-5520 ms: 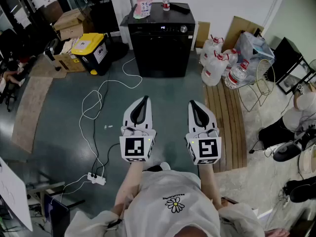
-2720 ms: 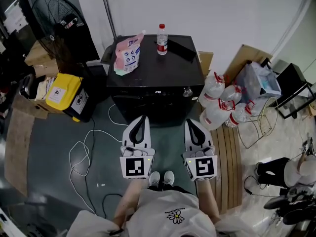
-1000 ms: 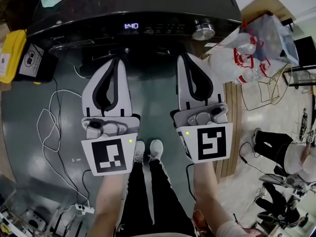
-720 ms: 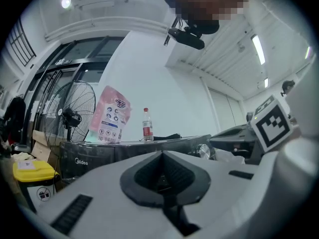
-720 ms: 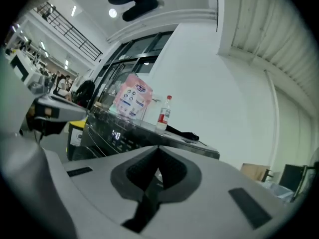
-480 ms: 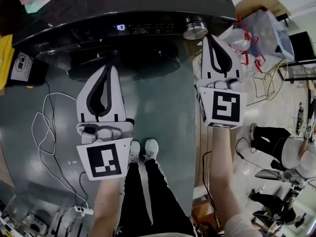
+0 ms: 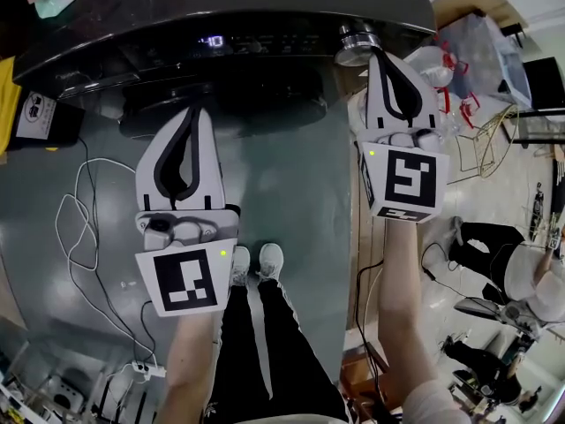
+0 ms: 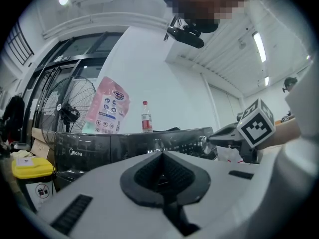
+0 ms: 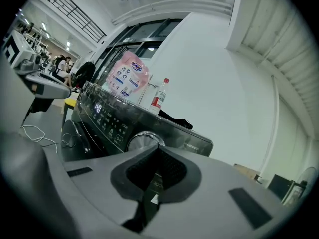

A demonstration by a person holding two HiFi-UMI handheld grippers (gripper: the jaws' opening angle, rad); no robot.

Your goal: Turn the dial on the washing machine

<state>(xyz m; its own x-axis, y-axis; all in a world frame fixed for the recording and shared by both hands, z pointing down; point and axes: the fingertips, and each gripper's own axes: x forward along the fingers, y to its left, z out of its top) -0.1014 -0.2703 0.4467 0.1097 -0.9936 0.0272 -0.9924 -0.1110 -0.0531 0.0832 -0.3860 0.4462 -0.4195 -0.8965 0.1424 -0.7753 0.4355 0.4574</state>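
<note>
The black front-loading washing machine (image 7: 265, 11) fills the top of the head view, its lit display (image 7: 210, 41) on the control strip. Its silver dial (image 7: 353, 41) sits at the strip's right end. My right gripper (image 7: 386, 57) is shut and empty, its tips just below and right of the dial, not around it. The right gripper view has the dial (image 9: 144, 139) just beyond the closed tips (image 9: 158, 147). My left gripper (image 7: 198, 111) is shut and empty, held lower in front of the door (image 7: 221, 95). In the left gripper view the dial (image 8: 204, 144) shows beside the right gripper (image 8: 234, 133).
A pink pouch (image 8: 108, 106) and a water bottle (image 8: 146, 117) stand on the machine's top. A yellow bin (image 8: 17, 166) and a fan (image 8: 70, 113) are at its left. White cables (image 7: 79, 228) lie on the floor. Bags and jugs (image 7: 459, 51) crowd the right side.
The person has walked up to the machine. In the last second the right gripper rose from door height to the dial's level; the left gripper barely moved.
</note>
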